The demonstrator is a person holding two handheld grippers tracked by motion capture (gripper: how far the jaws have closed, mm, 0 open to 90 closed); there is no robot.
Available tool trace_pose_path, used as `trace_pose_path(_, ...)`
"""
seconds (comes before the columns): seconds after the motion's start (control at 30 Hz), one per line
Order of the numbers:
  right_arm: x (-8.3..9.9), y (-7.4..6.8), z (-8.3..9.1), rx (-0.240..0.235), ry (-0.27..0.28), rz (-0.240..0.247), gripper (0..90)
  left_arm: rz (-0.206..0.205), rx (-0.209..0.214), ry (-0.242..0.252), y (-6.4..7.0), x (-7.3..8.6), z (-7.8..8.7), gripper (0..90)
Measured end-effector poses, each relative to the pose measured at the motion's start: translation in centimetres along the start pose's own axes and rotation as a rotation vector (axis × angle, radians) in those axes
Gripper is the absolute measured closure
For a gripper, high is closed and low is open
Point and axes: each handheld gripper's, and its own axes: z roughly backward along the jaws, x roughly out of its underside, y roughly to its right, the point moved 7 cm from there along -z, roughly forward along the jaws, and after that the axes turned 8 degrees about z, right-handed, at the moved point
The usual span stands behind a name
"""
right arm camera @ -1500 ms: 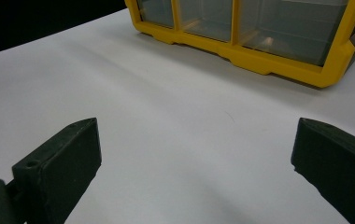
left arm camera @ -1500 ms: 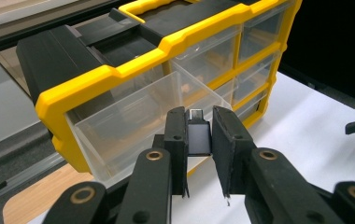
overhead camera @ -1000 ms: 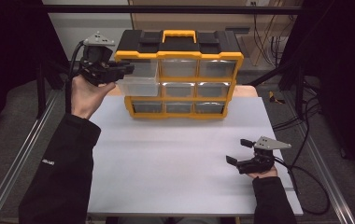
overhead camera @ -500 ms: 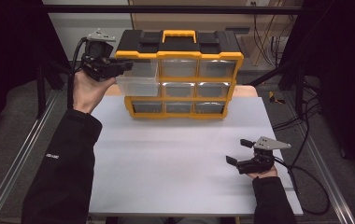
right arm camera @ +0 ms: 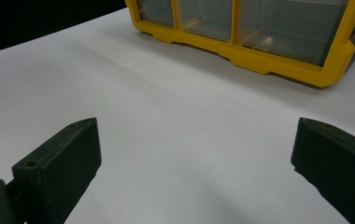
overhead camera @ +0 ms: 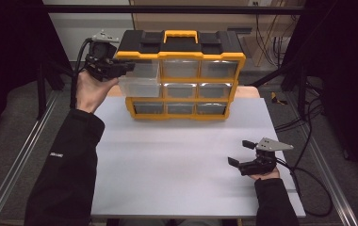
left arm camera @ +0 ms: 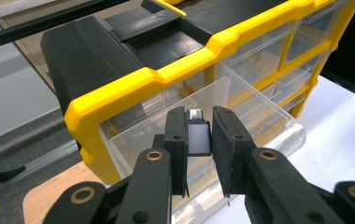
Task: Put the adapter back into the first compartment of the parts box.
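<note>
Now my left claw (left arm camera: 199, 140), clamped on a small black adapter (left arm camera: 198, 136), hovers over the pulled-out clear drawer (overhead camera: 141, 80) at the organizer's (overhead camera: 182, 75) ten o'clock, so next I should lower and release, right claw (overhead camera: 241, 153) idling wide open.

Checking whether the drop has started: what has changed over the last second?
The left gripper, shut on a small USB adapter, moved slightly up and toward the organizer's open top-left drawer. The right gripper stayed open over the table.

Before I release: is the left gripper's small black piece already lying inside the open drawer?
No, the small black piece sits clamped in the left gripper above the open drawer.
</note>
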Motion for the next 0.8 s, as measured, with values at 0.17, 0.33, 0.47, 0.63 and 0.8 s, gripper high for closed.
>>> trace_pose_path(0.17,0.0,0.0,0.0,0.0,0.0,0.001,2.1,0.001,-0.002,-0.01,-0.1,0.2,-0.4,75.4)
trace_pose_path(0.33,0.0,0.0,0.0,-0.002,-0.002,0.0,2.1,0.002,-0.003,-0.015,-0.3,0.4,-0.7,75.4)
trace_pose_path(0.47,0.0,0.0,0.0,-0.001,-0.001,0.0,2.1,0.005,-0.001,-0.019,-0.4,0.6,-0.9,75.4)
trace_pose_path(0.63,0.1,0.0,0.0,-0.001,-0.004,0.001,2.1,0.003,-0.005,-0.028,-0.6,0.8,-1.3,75.4)
trace_pose_path(0.8,0.1,0.0,0.0,-0.001,-0.003,0.001,2.1,0.0,-0.006,-0.035,-0.6,1.1,-1.4,75.5)
